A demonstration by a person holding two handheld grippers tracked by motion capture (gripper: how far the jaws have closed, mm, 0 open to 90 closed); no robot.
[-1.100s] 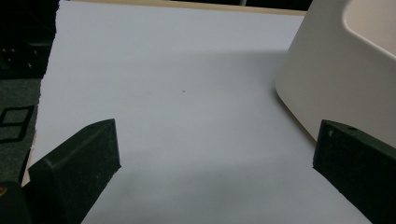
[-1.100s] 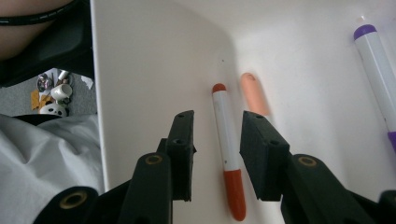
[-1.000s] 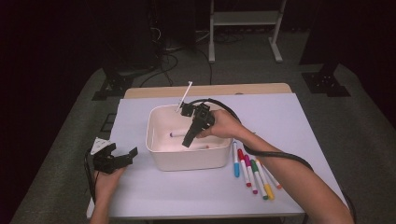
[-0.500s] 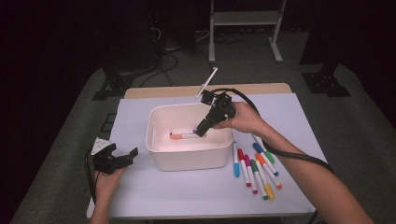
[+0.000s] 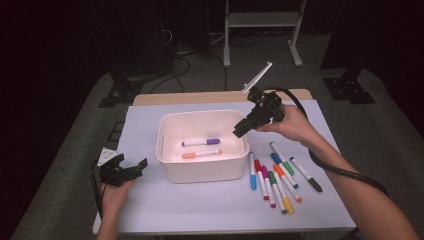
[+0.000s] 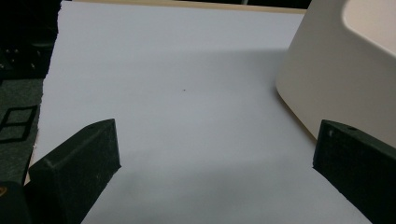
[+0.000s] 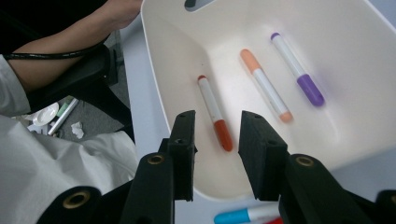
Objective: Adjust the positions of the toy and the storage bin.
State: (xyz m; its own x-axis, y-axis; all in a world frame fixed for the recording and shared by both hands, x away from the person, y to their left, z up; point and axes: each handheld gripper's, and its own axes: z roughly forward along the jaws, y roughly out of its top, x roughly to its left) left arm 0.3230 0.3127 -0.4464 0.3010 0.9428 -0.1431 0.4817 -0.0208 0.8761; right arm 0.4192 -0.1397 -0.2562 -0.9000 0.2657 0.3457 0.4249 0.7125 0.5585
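Markers in the white bin (image 5: pixel 202 170), right claw (image 5: pixel 241 131) above its rim.

Right claw (image 7: pixel 215 140) narrowly parted, empty; below it, lying inside: red marker (image 7: pixel 215 113), orange marker (image 7: pixel 266 85), purple marker (image 7: pixel 297 69). Loose markers (image 5: pixel 275 175) just beside on the desk (image 5: pixel 200 210). Left claw (image 5: pixel 132 170) wide, empty, near the bin.

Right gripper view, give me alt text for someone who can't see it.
The right gripper, jaws apart with nothing between them, hangs over a white bin holding three markers: red, orange and purple. A blue marker lies on the table below the bin, and a forearm shows at upper left.
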